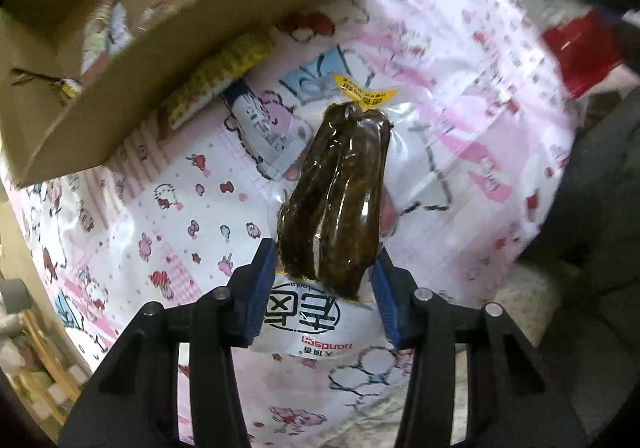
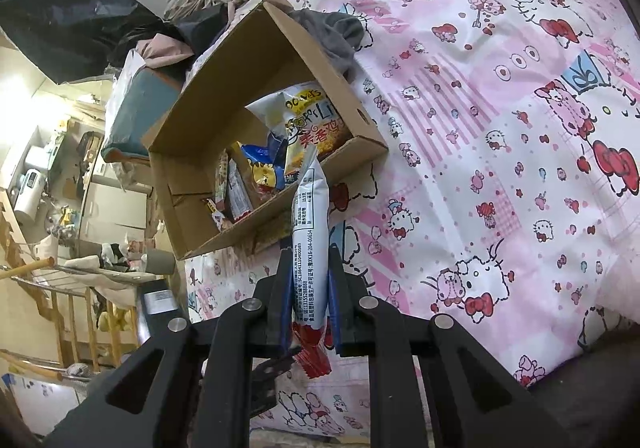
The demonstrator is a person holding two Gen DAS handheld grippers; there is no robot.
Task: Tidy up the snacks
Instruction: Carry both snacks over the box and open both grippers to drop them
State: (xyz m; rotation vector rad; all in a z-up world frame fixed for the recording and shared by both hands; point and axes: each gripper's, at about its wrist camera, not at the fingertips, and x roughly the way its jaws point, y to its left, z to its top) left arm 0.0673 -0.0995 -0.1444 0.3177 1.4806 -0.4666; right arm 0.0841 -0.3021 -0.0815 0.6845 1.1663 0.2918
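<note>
My left gripper [image 1: 326, 260] is shut on a clear vacuum pack of dark brown snack [image 1: 340, 192] with a white printed label end, held above the pink cartoon bedspread [image 1: 168, 184]. The cardboard box [image 1: 132, 60] with several snack bags lies up and left of it. My right gripper [image 2: 310, 264] is shut on a slim white and blue snack packet [image 2: 310, 216] with a red end, held upright in front of the open cardboard box [image 2: 288, 44]. Inside the box lie a large chip bag [image 2: 312, 116] and several smaller packets.
A yellow checked packet [image 1: 218, 78] and a white packet [image 1: 260, 128] lie on the bedspread beside the box. A red bag [image 1: 580, 56] is at the upper right. Grey cloth [image 2: 340, 36] lies behind the box. A drying rack [image 2: 72, 288] and room clutter stand left of the bed.
</note>
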